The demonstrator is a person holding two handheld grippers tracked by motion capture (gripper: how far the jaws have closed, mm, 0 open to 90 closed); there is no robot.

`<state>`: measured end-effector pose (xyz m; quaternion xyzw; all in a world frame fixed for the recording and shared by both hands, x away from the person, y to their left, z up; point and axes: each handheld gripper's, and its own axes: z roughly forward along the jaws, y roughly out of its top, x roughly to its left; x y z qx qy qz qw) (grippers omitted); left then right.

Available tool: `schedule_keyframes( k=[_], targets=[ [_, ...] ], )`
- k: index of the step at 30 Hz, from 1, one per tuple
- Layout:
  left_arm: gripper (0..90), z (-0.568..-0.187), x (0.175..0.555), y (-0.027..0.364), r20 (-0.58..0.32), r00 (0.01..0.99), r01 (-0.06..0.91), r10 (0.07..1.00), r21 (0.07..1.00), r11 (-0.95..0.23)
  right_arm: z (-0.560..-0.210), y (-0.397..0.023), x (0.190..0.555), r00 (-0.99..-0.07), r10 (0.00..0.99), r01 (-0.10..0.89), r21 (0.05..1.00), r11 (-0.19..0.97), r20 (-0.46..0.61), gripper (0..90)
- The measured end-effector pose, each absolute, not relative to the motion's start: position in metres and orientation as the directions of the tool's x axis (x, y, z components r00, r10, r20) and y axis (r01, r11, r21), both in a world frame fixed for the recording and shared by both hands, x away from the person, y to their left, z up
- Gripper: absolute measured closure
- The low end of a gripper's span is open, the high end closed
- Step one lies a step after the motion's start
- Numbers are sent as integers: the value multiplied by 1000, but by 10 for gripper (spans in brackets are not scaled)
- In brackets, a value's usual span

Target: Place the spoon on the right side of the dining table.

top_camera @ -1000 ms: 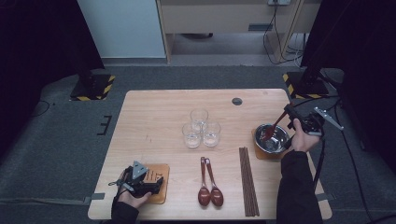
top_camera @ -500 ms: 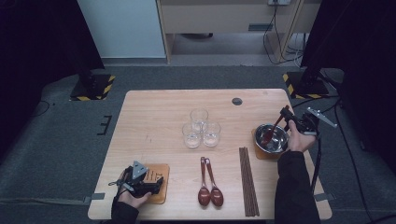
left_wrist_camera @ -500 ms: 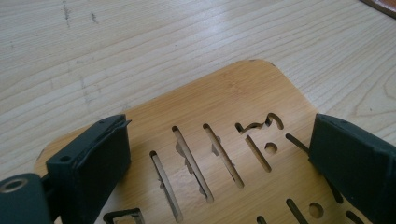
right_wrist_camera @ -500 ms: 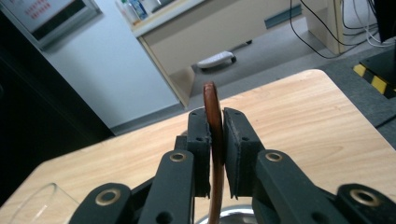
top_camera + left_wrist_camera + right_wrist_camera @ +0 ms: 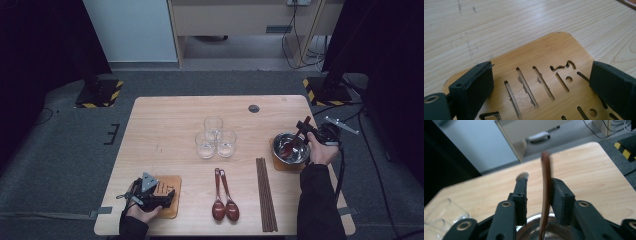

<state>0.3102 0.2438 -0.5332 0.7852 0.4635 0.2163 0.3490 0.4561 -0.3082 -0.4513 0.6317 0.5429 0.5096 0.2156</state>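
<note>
A dark red wooden spoon (image 5: 295, 140) leans in a steel bowl (image 5: 278, 140) at the table's right, bowl end down. Its handle (image 5: 546, 175) rises blurred between the jaws of my right gripper (image 5: 305, 131) (image 5: 539, 192). Those jaws have just been opening, and a gap shows on the handle's left side. At the front left, my left gripper (image 5: 167, 198) (image 5: 541, 87) rests low over a slotted bamboo coaster (image 5: 169, 184) (image 5: 544, 57), jaws spread wide with nothing pinched.
Three empty glasses (image 5: 215, 137) stand clustered mid-table, and one glass (image 5: 439, 215) is close to the bowl (image 5: 529, 232). Two more spoons (image 5: 224, 207) and a bundle of chopsticks (image 5: 266, 195) lie near the front edge. The bowl sits on a second coaster (image 5: 275, 164).
The right gripper's jaws have spread apart around the spoon handle, and the spoon now leans in the bowl. The left hand has not moved.
</note>
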Motion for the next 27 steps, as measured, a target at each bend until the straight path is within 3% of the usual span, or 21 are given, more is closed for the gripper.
schedule_keyframes(
  k=[14, 27],
  targets=[
    [46, -533, 310, 244, 16, 476, 577, 879, 748, -327, -458, -317, 443, -118, 938, 536, 816, -215, 325, 449],
    [46, -533, 310, 244, 16, 476, 577, 879, 749, -326, -470, -327, 430, -130, 960, 579, 805, -129, 248, 383]
  ],
)
